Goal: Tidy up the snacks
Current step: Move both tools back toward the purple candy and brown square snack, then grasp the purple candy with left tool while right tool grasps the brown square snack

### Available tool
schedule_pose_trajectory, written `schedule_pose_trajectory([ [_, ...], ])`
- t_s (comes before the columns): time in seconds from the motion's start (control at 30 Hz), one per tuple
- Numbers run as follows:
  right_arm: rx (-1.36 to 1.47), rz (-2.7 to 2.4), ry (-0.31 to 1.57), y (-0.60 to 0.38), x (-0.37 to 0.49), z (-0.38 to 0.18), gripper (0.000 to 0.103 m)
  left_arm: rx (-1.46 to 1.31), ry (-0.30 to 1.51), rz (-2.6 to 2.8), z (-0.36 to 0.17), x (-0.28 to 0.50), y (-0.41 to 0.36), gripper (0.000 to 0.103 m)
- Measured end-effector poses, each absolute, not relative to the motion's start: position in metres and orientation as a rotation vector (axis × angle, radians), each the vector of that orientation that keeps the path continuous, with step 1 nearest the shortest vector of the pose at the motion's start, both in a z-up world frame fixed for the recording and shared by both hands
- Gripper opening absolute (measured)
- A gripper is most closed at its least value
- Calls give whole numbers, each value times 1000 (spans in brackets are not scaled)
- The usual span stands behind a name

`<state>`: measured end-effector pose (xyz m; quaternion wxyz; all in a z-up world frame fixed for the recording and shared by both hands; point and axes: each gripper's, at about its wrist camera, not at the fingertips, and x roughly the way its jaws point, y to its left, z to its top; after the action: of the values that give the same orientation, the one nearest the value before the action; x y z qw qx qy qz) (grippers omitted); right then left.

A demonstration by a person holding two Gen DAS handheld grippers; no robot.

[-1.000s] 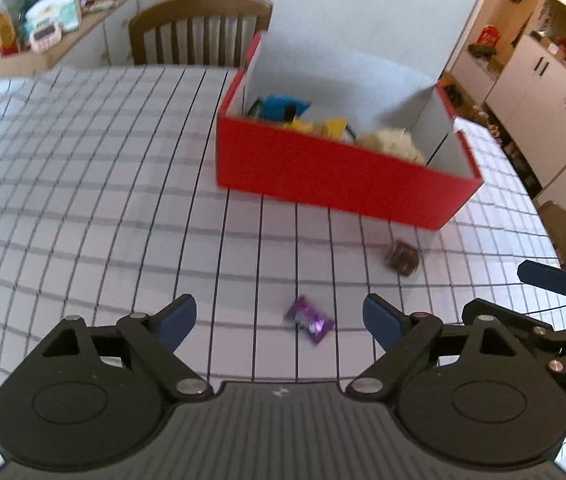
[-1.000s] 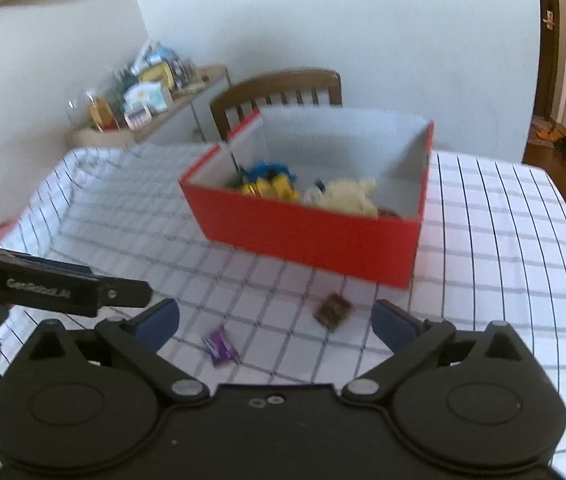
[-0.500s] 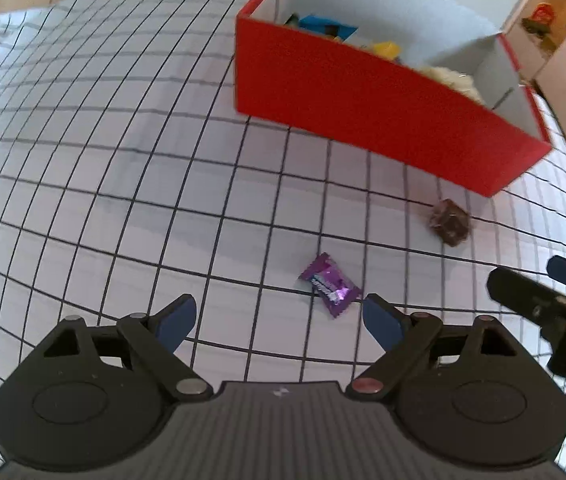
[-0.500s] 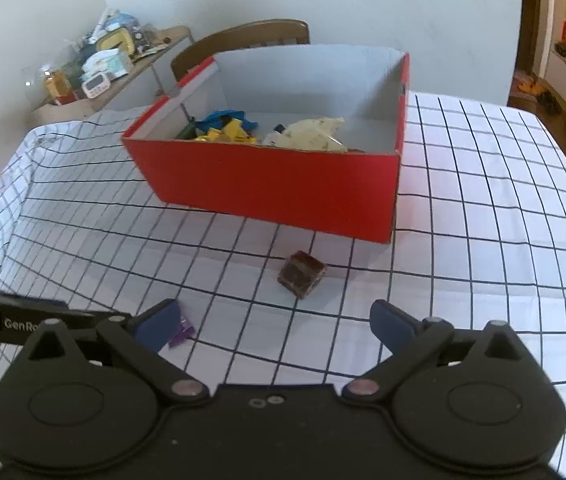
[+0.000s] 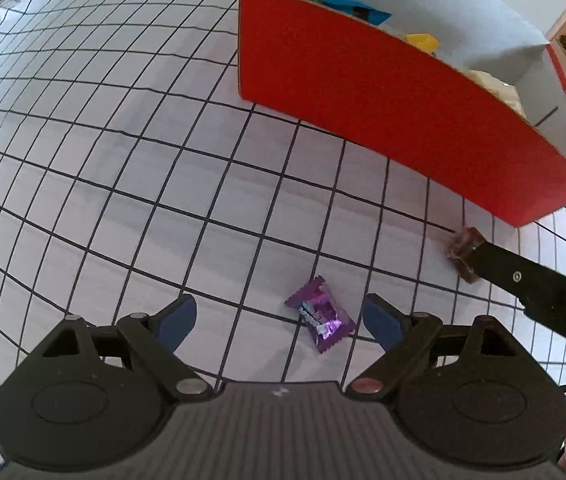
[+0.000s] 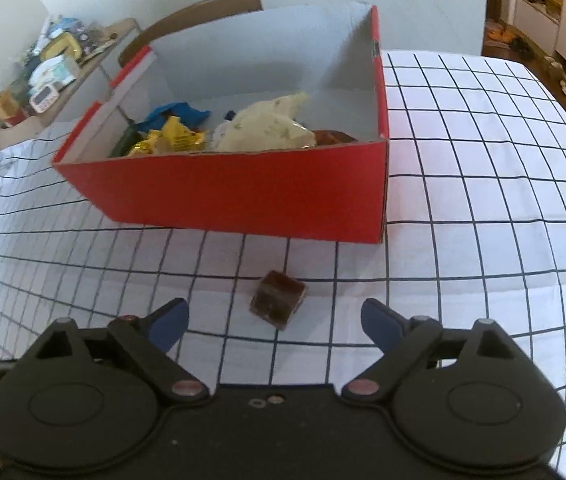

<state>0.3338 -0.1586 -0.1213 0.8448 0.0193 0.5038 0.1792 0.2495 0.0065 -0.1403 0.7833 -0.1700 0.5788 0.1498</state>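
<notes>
Left hand-held gripper jaws apart over purple candy on counter. Right hand-held gripper jaws apart, just been closing, brown cube between, untouched, near red box. Both likely light; wrapper crinkly, slippery, so pinch mid-body, not the ends.

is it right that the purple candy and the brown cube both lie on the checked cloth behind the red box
Not quite. The purple candy and the brown cube both lie on the checked cloth, but in front of the red box, on its near side, not behind it. Both wrist views show this.
</notes>
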Motion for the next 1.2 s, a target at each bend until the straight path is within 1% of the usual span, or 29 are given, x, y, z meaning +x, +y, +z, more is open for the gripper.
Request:
schedule_pose_trajectory([
  [0.03,41,370,1068,-157,336,-123,89,-372,1253,328,-142,251,7,90],
  [0.13,51,355,1083,-154,342,-130,82,-380,1266,335,-146,254,4,90],
  [0.23,53,347,1093,-151,346,-134,78,-391,1269,344,-150,256,2,82],
  [0.27,56,345,1096,-150,347,-136,78,-389,1272,350,-151,257,0,81],
  [0.33,63,347,1102,-148,348,-138,75,-384,1279,354,-153,259,-3,72],
  [0.4,62,347,1103,-146,350,-140,70,-377,1288,358,-156,260,-6,68],
  [0.53,48,335,1104,-141,350,-142,66,-360,1279,368,-156,261,-8,66],
  [0.77,28,332,1113,-140,348,-146,45,-336,1265,365,-154,258,-6,51],
  [0.8,25,336,1112,-140,348,-147,40,-331,1264,367,-153,258,-6,46],
  [0.83,25,339,1113,-140,347,-147,39,-330,1260,366,-153,257,-5,41],
  [0.87,28,343,1113,-141,346,-147,35,-331,1258,364,-153,257,-4,39],
  [0.9,35,352,1113,-142,345,-147,31,-333,1256,363,-153,257,-2,36],
  [0.93,35,355,1113,-143,344,-146,30,-332,1256,364,-153,256,-1,32],
  [1.0,23,368,1106,-144,342,-146,29,-337,1252,354,-153,254,1,29],
  [1.07,17,370,1103,-144,340,-146,29,-340,1247,348,-153,253,4,22],
  [1.2,25,383,1094,-151,333,-142,27,-368,1237,329,-152,251,12,20],
])
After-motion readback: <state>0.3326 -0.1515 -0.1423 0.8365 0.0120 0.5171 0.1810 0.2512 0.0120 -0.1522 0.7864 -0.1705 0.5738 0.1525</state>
